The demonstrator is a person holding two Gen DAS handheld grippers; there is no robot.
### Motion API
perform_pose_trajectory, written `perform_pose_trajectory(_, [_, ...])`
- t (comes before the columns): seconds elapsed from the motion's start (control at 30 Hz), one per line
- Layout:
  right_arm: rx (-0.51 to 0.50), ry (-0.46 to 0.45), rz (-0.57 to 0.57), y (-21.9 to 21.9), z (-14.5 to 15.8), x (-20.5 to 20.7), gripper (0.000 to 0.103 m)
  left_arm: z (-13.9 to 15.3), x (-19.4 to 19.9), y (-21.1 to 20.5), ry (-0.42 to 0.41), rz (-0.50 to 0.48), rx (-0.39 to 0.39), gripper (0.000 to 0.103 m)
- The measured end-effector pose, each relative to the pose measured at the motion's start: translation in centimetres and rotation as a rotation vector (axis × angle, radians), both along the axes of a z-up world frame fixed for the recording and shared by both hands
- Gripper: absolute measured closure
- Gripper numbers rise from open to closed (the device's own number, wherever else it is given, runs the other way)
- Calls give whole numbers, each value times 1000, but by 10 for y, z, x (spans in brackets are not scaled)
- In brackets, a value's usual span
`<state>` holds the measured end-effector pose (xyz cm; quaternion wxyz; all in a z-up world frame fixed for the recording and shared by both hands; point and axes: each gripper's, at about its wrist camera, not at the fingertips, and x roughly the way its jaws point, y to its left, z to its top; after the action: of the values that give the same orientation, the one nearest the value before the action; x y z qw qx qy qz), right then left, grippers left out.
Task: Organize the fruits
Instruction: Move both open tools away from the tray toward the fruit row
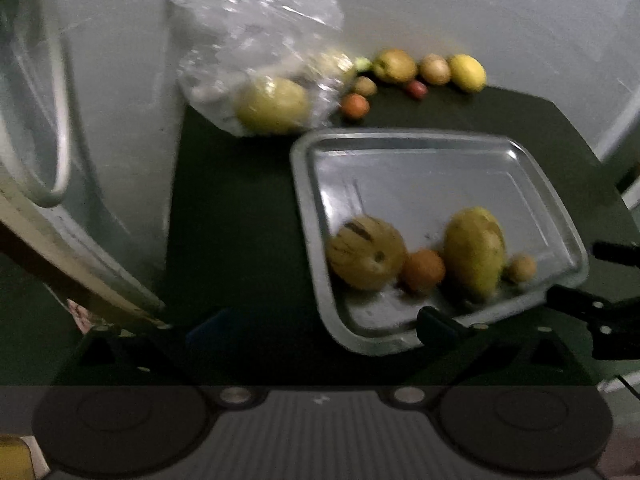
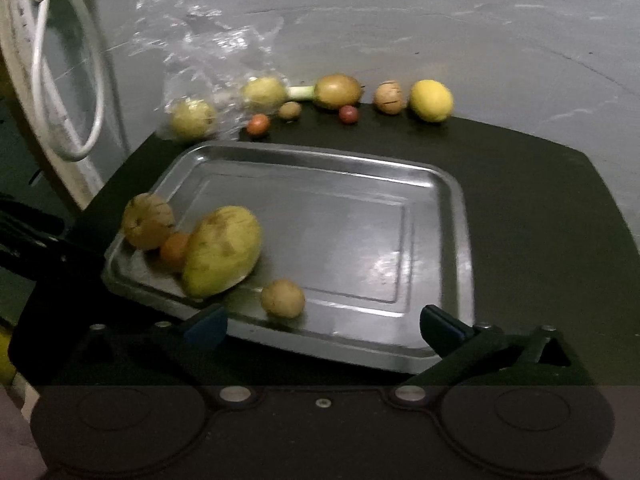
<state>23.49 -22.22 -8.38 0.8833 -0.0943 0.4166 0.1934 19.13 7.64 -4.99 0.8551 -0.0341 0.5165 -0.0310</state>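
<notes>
Both views are dim and motion-blurred, so small fruits stay hard to name. The right gripper (image 2: 324, 326) hovers over the near rim of the metal tray (image 2: 460, 240), jaws spread wide and empty. The left gripper (image 1: 320, 326) is likewise wide open, its left finger lost in shadow. On the shiny rectangular tray's near-left corner lie a striped melon (image 1: 366, 254), an orange (image 1: 423, 270), a mango (image 2: 222, 250) and a small round brownish fruit (image 2: 283, 298). Beyond, more fruits line the dark table's (image 2: 540, 200) far edge, ending with a lemon (image 2: 431, 101); others sit inside a crinkled clear plastic bag (image 1: 260, 40).
</notes>
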Motion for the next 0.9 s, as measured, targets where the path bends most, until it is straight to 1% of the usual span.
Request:
perform_pose_trajectory(0.1, [-33,-16,-61,-6,-2,6,1,3,5,4,-31,41,15,1])
perform_pose_trajectory(0.2, [-32,-17,-111,-14,-2,12,1,7,10,4,-56,65,15,1])
perform_pose_trajectory(0.37, [-36,-39,-161,-26,-2,20,1,11,19,0,-75,112,31,1])
perform_pose_trajectory(0.47, [-36,-55,-183,-32,1,26,1,11,26,-3,-75,168,38,1])
perform_pose_trajectory(0.6, [-34,-77,-183,-37,6,35,1,16,34,-3,-99,222,15,1])
perform_pose_trajectory(0.8, [-35,-98,-145,-36,10,50,1,23,50,-8,-130,241,-5,1])
perform_pose_trajectory(0.9, [-33,-100,-126,-34,10,59,1,24,61,-13,-141,252,-33,1])
